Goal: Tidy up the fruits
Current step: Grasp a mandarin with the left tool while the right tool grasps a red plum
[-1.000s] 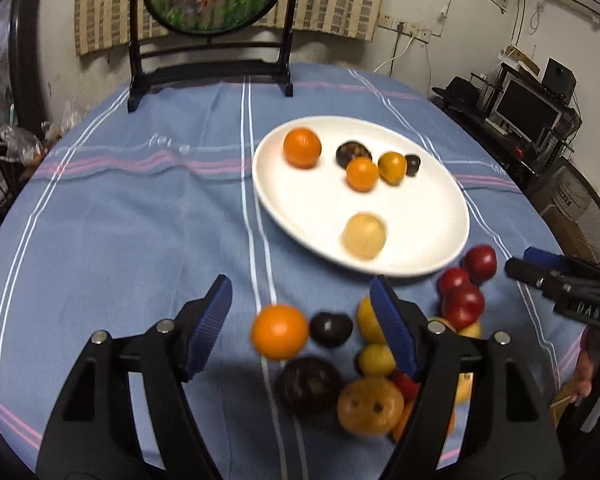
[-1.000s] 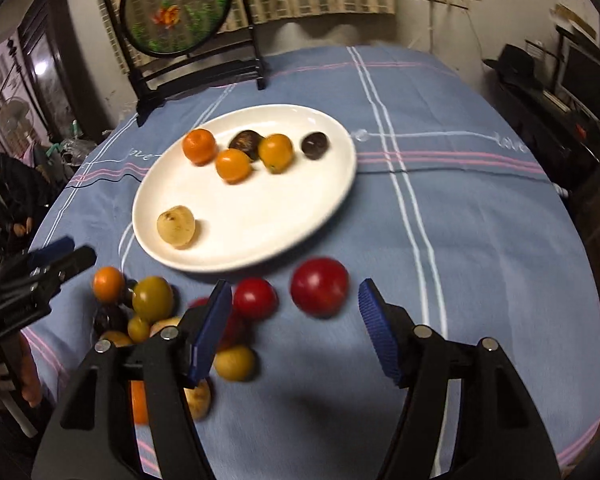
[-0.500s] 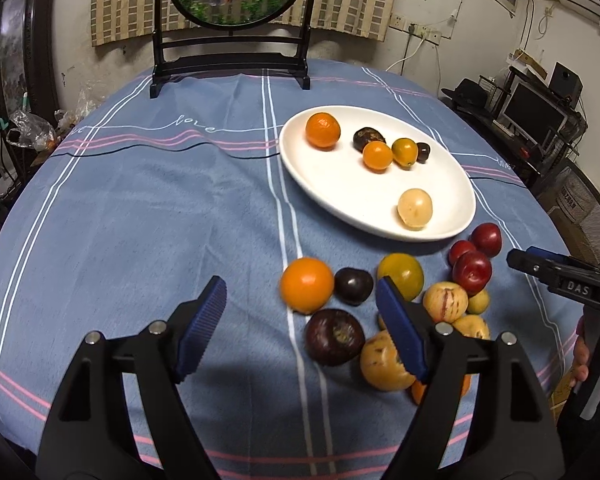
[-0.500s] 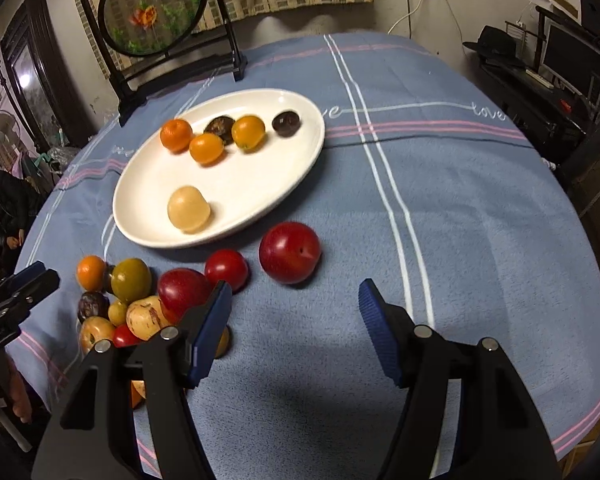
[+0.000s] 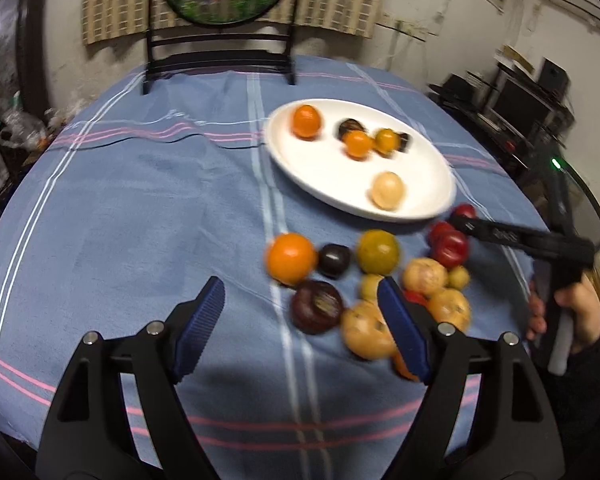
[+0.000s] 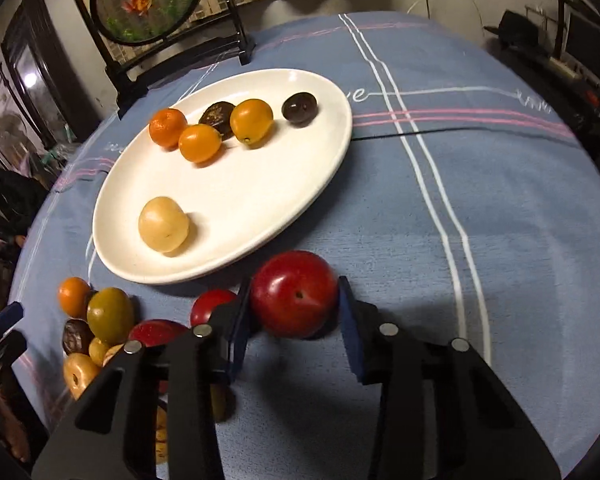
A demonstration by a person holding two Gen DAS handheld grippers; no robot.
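Only right view shows right gripper clasping red plum — left gripper agape, empty.

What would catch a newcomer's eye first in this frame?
Probably the big red plum in the foreground, sitting on the blue tablecloth between the closing fingers of the right tool. Behind it lies the white plate holding six small fruits. Left of the plum lies a loose pile of mixed fruit, with the left tool open beside it.
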